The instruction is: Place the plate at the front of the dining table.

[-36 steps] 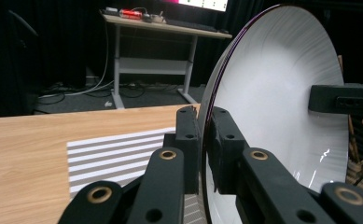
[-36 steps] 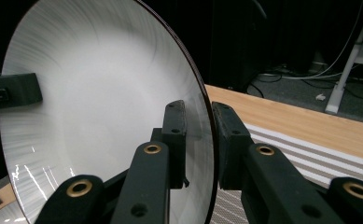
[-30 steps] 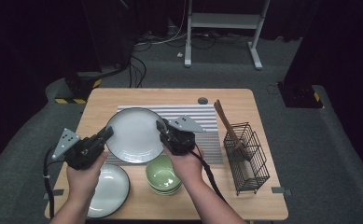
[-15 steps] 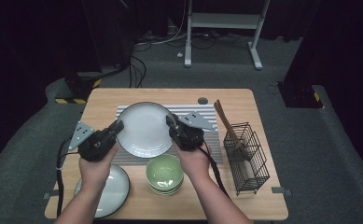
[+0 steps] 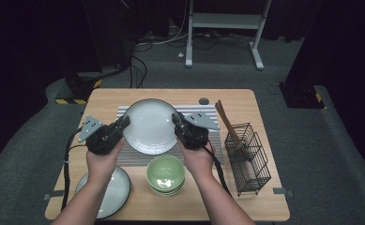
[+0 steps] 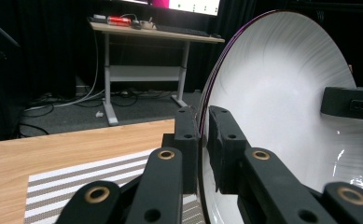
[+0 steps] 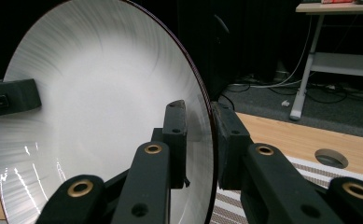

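I have the left gripper [image 5: 124, 123] clamped on the left rim of the large white plate [image 5: 150, 125]; in the left gripper view its pads [image 6: 188, 135] pinch the dark-edged rim. My right gripper [image 5: 176, 120] grasps the same plate at its right rim, jaws closed on the edge. The plate sits between both grippers, over the striped placemat [image 5: 207, 111] at the middle of the tabletop [image 5: 260, 197]. Near of it stands a stack of green bowls [image 5: 165, 175]. A second plate [image 5: 113, 196] lies at the near left corner. A black wire basket [image 5: 248, 157] with chopsticks [image 5: 227, 123] stands at the right.
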A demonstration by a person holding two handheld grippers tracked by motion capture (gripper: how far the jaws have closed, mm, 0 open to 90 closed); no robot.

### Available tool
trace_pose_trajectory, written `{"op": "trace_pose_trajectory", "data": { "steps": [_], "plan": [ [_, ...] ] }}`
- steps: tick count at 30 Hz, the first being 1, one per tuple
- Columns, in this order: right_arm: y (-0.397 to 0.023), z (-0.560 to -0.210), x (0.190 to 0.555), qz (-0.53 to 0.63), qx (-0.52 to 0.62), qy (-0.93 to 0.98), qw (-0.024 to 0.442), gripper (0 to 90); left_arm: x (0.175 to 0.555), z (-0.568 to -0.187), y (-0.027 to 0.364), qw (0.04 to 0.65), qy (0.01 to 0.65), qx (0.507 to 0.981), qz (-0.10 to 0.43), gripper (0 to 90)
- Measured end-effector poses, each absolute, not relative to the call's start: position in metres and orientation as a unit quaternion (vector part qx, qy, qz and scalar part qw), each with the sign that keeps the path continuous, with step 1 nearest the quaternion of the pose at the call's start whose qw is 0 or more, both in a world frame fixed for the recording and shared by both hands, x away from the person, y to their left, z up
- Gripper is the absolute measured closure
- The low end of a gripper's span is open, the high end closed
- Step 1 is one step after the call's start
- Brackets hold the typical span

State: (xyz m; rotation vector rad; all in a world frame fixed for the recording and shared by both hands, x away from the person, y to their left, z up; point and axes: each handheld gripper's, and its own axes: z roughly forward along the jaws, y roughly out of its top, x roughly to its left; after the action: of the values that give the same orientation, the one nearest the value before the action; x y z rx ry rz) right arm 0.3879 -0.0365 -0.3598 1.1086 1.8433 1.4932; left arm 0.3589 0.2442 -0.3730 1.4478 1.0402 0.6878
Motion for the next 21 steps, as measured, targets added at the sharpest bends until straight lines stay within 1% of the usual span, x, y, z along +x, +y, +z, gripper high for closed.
{"op": "trace_pose_trajectory", "data": {
  "steps": [12, 21],
  "plan": [
    [-0.040, -0.365, 0.395, 0.545, 0.423, 0.674, 0.264, 78.0, 0.379, -0.377, 0.241, 0.573, 0.444, 0.632, 0.274, 81.8],
    [-0.042, -0.368, 0.401, 0.542, 0.432, 0.669, 0.268, 78.1, 0.390, -0.376, 0.238, 0.567, 0.440, 0.640, 0.275, 81.4]
  ]
}}
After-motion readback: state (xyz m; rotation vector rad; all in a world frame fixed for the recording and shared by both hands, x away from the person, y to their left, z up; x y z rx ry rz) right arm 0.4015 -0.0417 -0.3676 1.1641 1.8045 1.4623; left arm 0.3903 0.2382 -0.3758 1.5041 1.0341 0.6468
